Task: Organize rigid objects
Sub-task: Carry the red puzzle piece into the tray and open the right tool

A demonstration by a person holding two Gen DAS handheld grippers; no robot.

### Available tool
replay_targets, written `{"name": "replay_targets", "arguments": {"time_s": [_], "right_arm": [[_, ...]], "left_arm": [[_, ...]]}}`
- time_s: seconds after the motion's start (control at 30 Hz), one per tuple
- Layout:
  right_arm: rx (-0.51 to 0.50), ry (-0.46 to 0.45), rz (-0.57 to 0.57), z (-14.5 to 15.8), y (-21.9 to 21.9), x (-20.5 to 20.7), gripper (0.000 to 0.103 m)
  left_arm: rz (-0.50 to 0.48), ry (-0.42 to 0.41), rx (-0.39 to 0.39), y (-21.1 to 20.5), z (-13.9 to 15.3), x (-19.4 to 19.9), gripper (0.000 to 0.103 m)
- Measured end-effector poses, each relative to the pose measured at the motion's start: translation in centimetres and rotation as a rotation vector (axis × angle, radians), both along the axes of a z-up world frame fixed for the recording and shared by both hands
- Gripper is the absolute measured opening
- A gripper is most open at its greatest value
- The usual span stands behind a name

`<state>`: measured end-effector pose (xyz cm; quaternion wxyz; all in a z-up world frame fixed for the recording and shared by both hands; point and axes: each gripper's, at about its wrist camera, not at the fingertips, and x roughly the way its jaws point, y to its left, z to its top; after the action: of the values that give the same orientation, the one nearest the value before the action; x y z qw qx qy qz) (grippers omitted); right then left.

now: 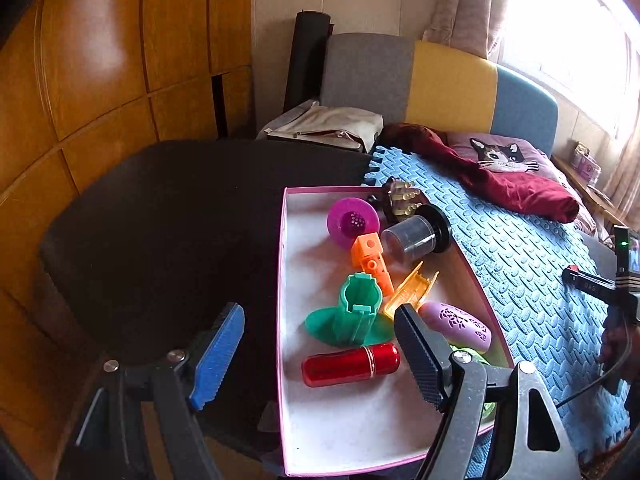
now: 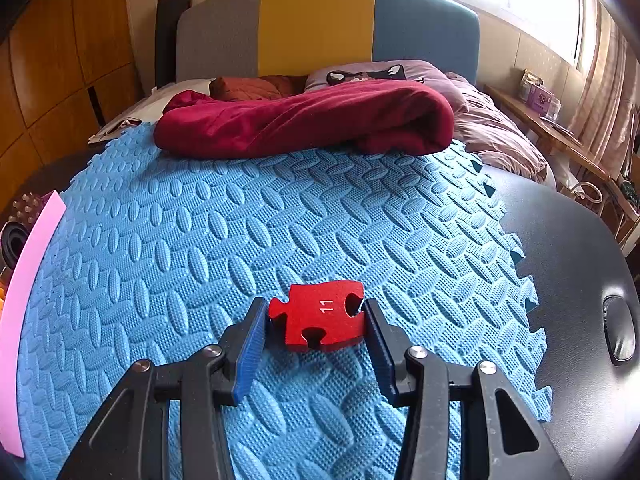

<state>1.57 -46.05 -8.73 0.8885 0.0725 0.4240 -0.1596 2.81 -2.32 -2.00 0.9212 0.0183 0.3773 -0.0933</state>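
In the right wrist view a red puzzle piece [image 2: 320, 316] marked 11 sits between the two pads of my right gripper [image 2: 316, 310], which is shut on it just above the blue foam mat [image 2: 280, 220]. In the left wrist view my left gripper [image 1: 320, 312] hangs open over the left side of a pink-rimmed box [image 1: 282, 280], with nothing between its fingers. Inside the box lie a red cylinder [image 1: 350, 364], a green holder [image 1: 352, 312], an orange block [image 1: 370, 258], a purple strainer [image 1: 352, 220], a clear jar [image 1: 412, 240], a yellow piece [image 1: 408, 288] and a purple perforated oval [image 1: 460, 324].
The box and the mat rest on a black table [image 1: 160, 220]. A dark red cloth [image 2: 300, 120] lies along the mat's far edge, with a cat pillow [image 1: 500, 154] behind it. The pink box edge [image 2: 28, 280] shows at the left of the right wrist view. A wooden wardrobe [image 1: 100, 80] stands at left.
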Motion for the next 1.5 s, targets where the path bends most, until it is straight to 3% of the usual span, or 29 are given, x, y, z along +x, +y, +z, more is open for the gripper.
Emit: {"name": "replay_targets", "arguments": {"time_s": [0.53,0.87,1.17,1.3,1.5], "right_arm": [[0.017,0.005,-0.094,0.3,2.5,-0.9,0.046],[0.012,-0.007,-0.039,0.4,6.0,-1.6,0.046],[0.073,-0.027,-0.014,0.8,7.1,-2.2,0.046],[0.127,-0.091,0.065,2.7,9.4,-2.4,0.046],[0.13,-0.16,0.287,6.2,15.8,-2.2,0.046]], "left_arm": [[0.03,0.007,-0.034,2.2,-0.5,0.2,0.078],[0.054,0.0,-0.063,3.6,-0.2,0.5,0.078],[0.113,-0.004,-0.061,5.5,0.0,0.7,0.078],[0.131,-0.002,-0.06,6.2,0.0,0.8,0.078],[0.14,-0.001,-0.064,6.5,-0.1,0.9,0.078]]}}
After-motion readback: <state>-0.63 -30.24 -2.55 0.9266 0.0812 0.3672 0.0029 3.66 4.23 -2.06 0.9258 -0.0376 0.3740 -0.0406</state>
